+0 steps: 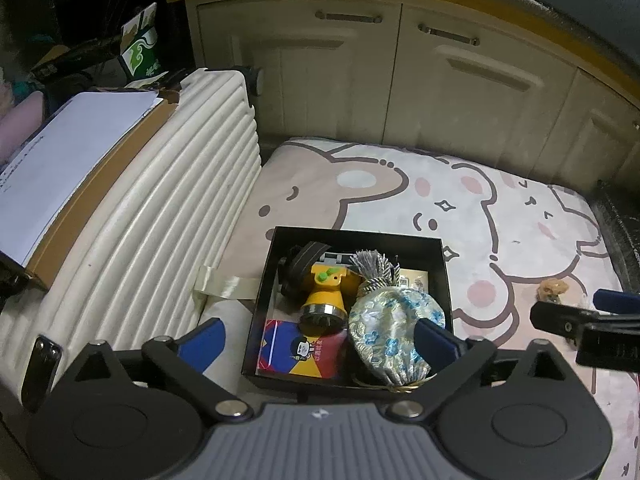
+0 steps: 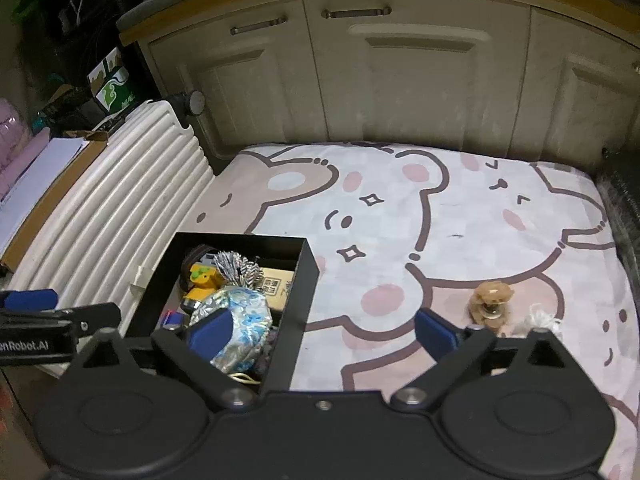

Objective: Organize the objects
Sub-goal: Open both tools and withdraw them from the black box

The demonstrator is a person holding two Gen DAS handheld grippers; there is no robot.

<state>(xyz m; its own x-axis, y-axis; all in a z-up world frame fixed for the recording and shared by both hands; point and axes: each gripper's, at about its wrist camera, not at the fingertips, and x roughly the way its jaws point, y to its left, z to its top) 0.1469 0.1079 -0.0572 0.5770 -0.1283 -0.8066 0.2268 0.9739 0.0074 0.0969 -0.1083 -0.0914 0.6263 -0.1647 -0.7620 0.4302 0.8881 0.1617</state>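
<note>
Inside black box (image 1: 442, 276), brocade pouch (image 1: 384, 332) apparently rests.

Both tongs point steeply downward, side by side. The left tongs (image 1: 318, 338) stand spread wide, the blue pads (image 1: 202, 342) set far apart, nothing pressed between them. In the left wrist view the right tongs' black finger with its blue tip pokes in at about three o'clock. The right tongs (image 2: 322, 330) are likewise spread wide, their blue pads (image 2: 434, 330) gripping nothing. In the right wrist view the left tongs' finger shows at nine o'clock, close alongside. No hand or sleeve is visible.
</note>
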